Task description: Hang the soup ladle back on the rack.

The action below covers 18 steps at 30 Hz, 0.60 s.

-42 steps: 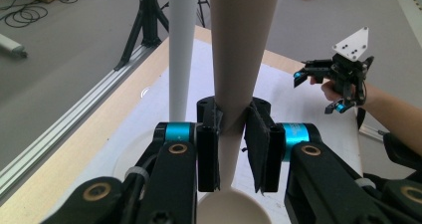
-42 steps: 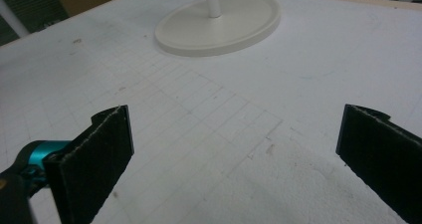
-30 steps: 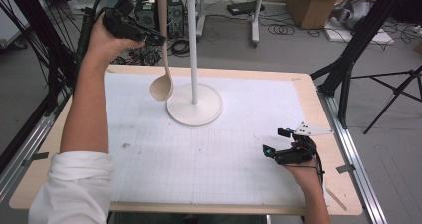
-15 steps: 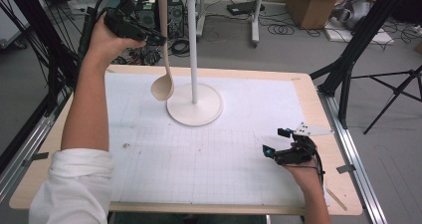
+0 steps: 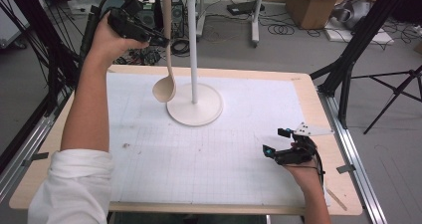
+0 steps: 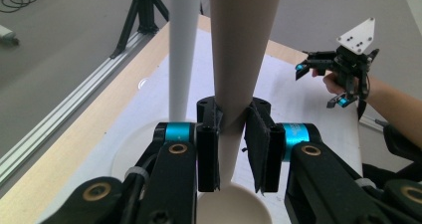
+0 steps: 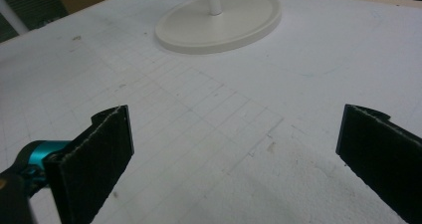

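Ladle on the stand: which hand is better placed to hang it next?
Left, probably. The left gripper is clamped on the ladle handle beside the stand's pole; the right gripper sits open and low over the mat.

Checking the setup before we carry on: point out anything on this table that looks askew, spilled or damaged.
Nothing stands out. The left gripper holds the beige ladle upright by its handle beside the white stand's pole. The stand's base sits flat on the grid mat, and the right gripper rests open above the mat.
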Available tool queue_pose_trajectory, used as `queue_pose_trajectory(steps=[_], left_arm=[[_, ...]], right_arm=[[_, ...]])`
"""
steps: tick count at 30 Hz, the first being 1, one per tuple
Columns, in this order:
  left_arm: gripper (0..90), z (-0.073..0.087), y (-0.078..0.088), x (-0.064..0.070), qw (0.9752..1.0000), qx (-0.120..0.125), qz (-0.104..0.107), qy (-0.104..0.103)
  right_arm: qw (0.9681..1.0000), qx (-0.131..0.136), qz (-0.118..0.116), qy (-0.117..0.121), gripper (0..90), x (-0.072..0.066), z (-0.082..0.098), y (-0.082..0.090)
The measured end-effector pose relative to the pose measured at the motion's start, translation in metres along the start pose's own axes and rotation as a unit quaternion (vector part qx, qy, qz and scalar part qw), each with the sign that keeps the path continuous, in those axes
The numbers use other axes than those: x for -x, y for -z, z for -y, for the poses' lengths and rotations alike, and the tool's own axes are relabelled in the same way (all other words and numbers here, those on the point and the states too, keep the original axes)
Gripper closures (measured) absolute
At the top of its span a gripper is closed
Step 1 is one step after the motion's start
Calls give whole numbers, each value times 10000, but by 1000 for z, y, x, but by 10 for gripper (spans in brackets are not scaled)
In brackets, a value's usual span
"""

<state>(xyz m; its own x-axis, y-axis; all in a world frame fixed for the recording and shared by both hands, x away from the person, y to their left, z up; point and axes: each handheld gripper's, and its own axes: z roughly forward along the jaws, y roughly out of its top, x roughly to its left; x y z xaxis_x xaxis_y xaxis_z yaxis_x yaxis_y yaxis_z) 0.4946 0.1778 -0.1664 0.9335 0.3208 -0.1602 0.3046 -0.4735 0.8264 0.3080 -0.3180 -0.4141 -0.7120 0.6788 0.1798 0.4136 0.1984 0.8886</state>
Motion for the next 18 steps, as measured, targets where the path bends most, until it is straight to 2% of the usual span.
queue_pose_trajectory(steps=[4,18], left_arm=[[757,-2,-4,3,10000,-65,36,-25],[757,-11,-12,4,9996,-268,-31,-43]], right_arm=[[10000,-26,5,19,4,-1,0,-1],[10000,31,-1,11,4,0,0,1]])
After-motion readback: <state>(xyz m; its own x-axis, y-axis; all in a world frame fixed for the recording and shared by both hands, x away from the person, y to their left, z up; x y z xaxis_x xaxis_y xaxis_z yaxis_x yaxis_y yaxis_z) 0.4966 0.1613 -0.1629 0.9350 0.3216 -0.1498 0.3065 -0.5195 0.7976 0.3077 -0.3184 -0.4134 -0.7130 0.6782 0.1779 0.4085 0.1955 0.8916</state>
